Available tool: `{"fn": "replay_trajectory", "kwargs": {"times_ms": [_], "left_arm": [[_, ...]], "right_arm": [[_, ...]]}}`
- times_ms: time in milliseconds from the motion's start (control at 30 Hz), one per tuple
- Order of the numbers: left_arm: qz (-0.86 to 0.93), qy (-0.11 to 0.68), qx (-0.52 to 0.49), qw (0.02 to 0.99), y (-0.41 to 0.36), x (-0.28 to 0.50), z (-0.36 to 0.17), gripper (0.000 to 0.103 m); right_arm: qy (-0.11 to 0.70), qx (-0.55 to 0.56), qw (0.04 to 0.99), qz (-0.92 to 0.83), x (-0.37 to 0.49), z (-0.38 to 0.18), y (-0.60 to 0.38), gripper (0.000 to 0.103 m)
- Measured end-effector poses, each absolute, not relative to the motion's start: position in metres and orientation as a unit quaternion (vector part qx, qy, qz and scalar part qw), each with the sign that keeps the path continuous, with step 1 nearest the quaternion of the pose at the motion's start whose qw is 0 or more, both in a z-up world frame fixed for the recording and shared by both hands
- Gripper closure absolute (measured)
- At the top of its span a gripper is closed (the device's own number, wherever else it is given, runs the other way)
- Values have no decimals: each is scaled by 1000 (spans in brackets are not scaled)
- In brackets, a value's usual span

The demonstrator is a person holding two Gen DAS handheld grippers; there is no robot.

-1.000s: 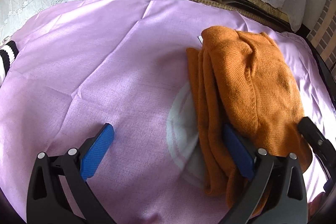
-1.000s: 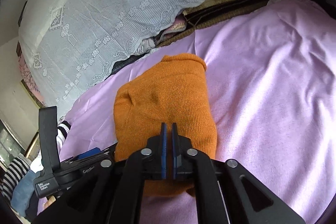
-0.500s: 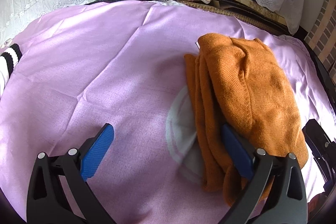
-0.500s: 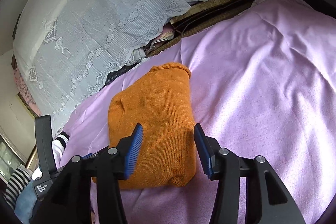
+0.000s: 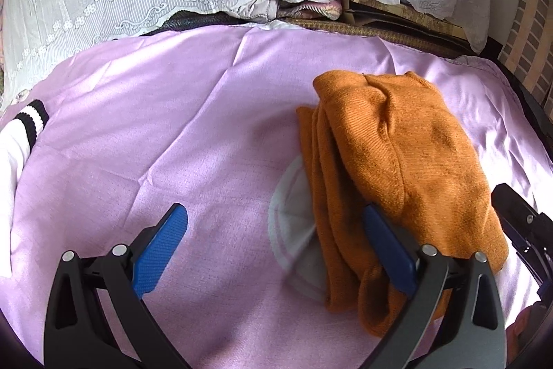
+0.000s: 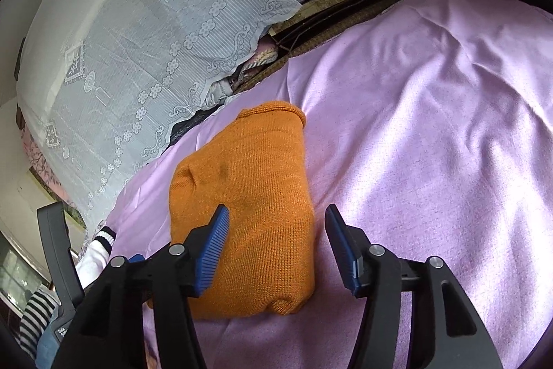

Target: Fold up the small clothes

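Left wrist view looks down on an orange knitted garment [image 5: 408,161] lying folded in a thick bundle on a lilac sheet [image 5: 172,134] spread over a bed; the left gripper [image 5: 280,244] has its jaws wide apart, gripping nothing, one blue pad over bare sheet and the other tucked against the bundle's near edge, where loose layers hang out; a pale round patch [image 5: 290,230] shows beside the bundle, half hidden, and what it is cannot be made out

Right wrist view shows the same bundle [image 6: 249,203] from its other side, neat and rounded; the right gripper [image 6: 276,248] has just been opening, its jaws now apart with the bundle's near corner between them but no pad pressing on it

Risk, as a judgement: the fold is soft and unpinned, so a pad catching the knit as either gripper pulls away could drag a layer and spring the bundle open; the left pad sits nearest those loose edges

A striped white cuff [image 5: 24,127] is cut off at the frame edge; lace covering [image 6: 155,40] hides whatever lies behind the bed; the bundle's underside is unseen
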State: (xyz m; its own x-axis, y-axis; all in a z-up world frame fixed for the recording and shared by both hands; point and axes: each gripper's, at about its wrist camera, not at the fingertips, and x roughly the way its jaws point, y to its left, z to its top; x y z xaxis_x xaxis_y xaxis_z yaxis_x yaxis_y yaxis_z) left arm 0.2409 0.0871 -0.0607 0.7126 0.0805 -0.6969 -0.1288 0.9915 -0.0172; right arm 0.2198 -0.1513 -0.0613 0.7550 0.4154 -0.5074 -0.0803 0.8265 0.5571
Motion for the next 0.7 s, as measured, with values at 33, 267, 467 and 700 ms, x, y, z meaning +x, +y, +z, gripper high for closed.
{"fn": "replay_trajectory", "kwargs": {"times_ms": [33,267,467,700], "left_arm": [[57,374,-31,925,86,240,-60,4],[52,381,-22,923,83,242,-63,4],[43,405,-36,913,86,250,-73,4],[43,405,-36,913,87,250,-74,4]], "right_arm": [[326,267,896,137,221,-64,-153,44],[360,268,885,127,230,-75,-150,42],[366,259,885,127,232,-77,-146,38],[367,258,885,128,232,-77,-146,35]]}}
